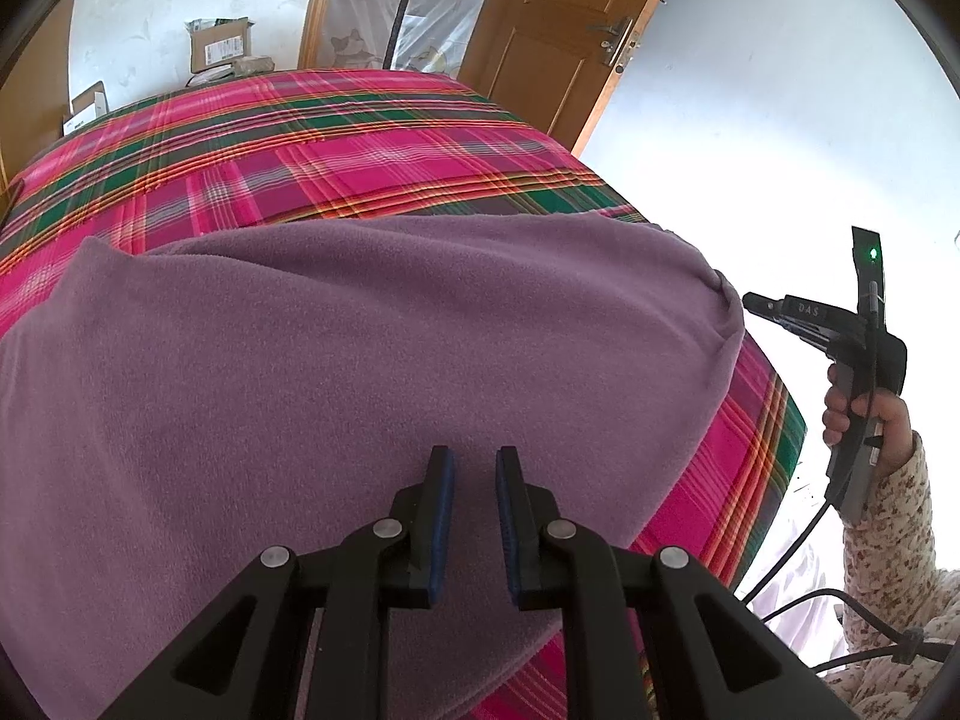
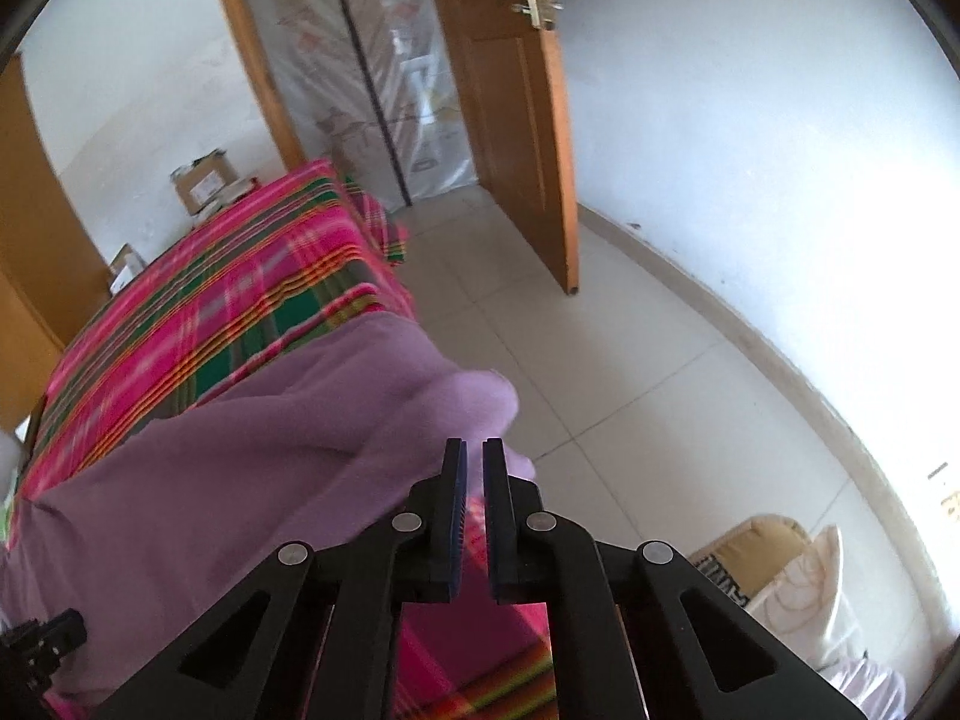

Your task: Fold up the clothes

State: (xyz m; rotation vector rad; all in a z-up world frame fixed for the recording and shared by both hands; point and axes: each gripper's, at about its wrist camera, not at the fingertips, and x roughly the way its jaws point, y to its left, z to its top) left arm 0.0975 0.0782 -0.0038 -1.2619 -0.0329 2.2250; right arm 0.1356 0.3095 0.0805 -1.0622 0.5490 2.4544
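Observation:
A purple fleece garment [image 1: 360, 372] lies spread over a bed with a pink and green plaid sheet [image 1: 360, 138]. My left gripper [image 1: 474, 456] hovers low over the garment's near part. Its jaws stand a little apart with fleece showing in the gap, and whether they pinch it is unclear. My right gripper [image 1: 750, 302], held by a hand in a floral sleeve [image 1: 888, 510], sits just off the bed's right edge beside the garment's bunched corner [image 1: 729, 300]. It is shut with nothing in it. In the right wrist view the right gripper [image 2: 475, 447] points past the garment's overhanging corner [image 2: 474, 402].
A wooden door [image 2: 516, 150] stands open at the far end by a plastic-wrapped stack. Cardboard boxes [image 1: 219, 45] sit beyond the bed. Tiled floor [image 2: 600, 360] runs along the bed's right side, with a tan bag and white cushion [image 2: 780, 570] on it. Cables [image 1: 798, 546] trail from the right gripper.

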